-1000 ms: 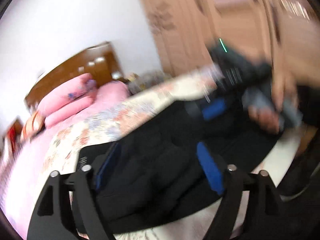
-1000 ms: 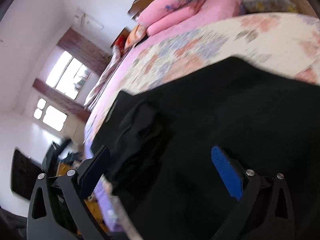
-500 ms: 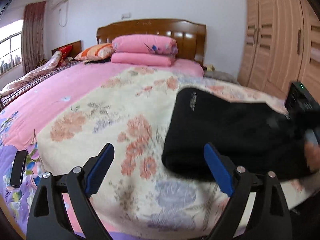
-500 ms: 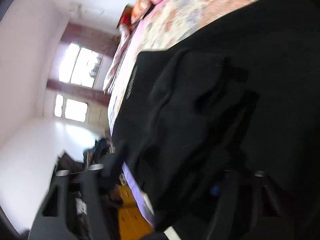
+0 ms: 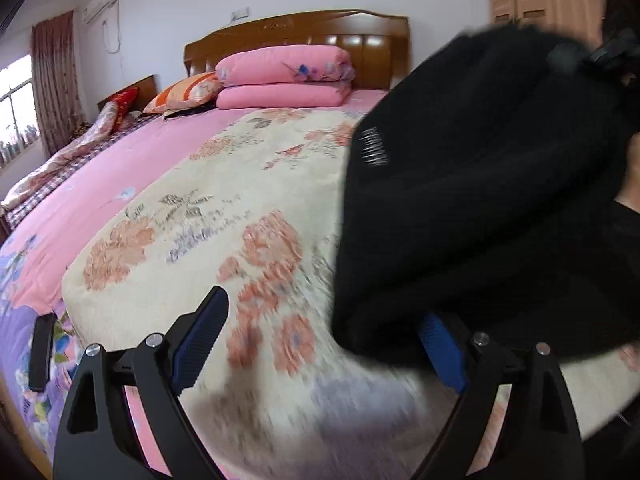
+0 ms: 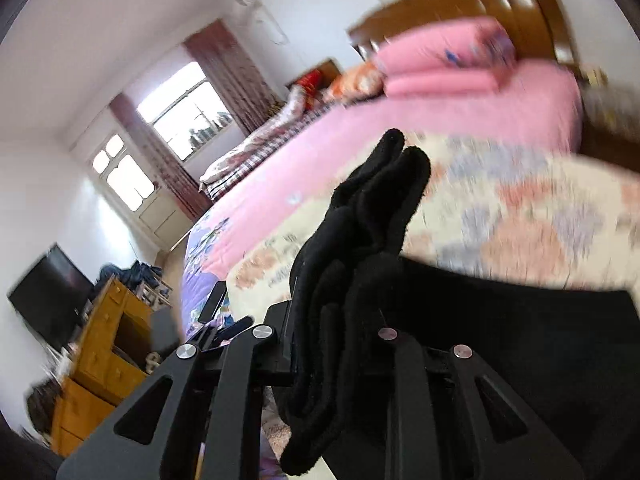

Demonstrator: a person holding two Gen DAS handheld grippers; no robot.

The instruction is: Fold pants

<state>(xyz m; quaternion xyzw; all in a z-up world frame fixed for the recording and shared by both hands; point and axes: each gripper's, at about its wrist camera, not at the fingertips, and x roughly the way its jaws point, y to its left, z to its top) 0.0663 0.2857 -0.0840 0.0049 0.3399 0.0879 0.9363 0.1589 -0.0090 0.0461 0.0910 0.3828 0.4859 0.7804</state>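
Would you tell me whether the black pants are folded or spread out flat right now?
Folded and bunched. The right gripper is shut on stacked layers of the black pants, which hang as a thick bundle above the bed.

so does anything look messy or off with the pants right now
Yes. The black pants are bunched in a wrinkled wad between the right gripper fingers, not flat. In the left view they hang lifted over the floral blanket, while the left gripper is open, holding nothing.

pants (image 5: 480, 200): 1 | grippers: 2 | pink quilts (image 5: 284, 76): 2 | pillows (image 5: 188, 90): 1
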